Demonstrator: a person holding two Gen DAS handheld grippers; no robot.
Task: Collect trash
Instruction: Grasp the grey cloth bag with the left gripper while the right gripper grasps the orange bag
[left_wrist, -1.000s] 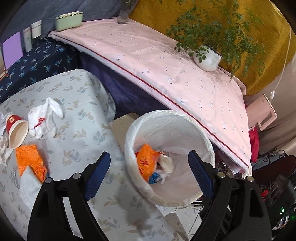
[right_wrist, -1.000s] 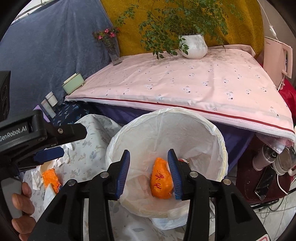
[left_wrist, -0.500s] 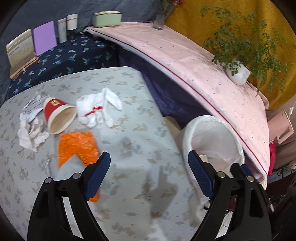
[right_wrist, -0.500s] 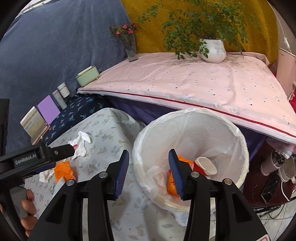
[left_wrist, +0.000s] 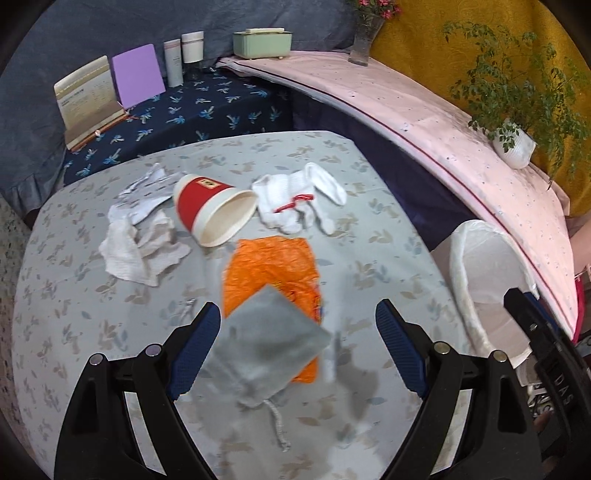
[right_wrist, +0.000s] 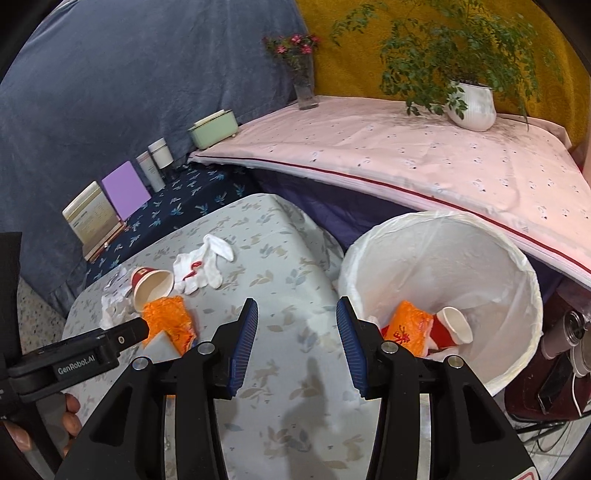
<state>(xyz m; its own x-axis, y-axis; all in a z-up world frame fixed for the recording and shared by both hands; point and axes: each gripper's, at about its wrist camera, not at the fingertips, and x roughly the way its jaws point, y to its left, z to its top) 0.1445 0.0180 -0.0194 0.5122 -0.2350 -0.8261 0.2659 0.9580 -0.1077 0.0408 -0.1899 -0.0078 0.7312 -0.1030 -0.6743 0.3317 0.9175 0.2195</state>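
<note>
My left gripper (left_wrist: 297, 343) hangs open over the leaf-print table (left_wrist: 388, 258), its fingers either side of a grey drawstring pouch (left_wrist: 269, 347) that lies on an orange wrapper (left_wrist: 273, 262). Beyond lie a tipped red paper cup (left_wrist: 214, 214), white gloves (left_wrist: 299, 206) and crumpled tissue (left_wrist: 140, 240). The white-lined trash bin (right_wrist: 461, 258) stands off the table's right edge, holding an orange wrapper (right_wrist: 406, 326) and a red cup (right_wrist: 450, 328). My right gripper (right_wrist: 297, 332) is open and empty above the table edge next to the bin. The left gripper (right_wrist: 74, 362) shows at that view's left.
A pink-covered bed (right_wrist: 424, 155) with a potted plant (right_wrist: 472, 103) and a flower vase (right_wrist: 304, 88) runs behind the bin. A dark blue bench (left_wrist: 192, 110) at the back carries cards, jars and a green box (left_wrist: 262, 42). A flask and a phone (right_wrist: 554, 384) sit on a low stand at the right.
My left gripper has swung from above the bin to above the trash on the table. My right gripper has shifted left, from over the bin to over the table edge. Both stayed open.
</note>
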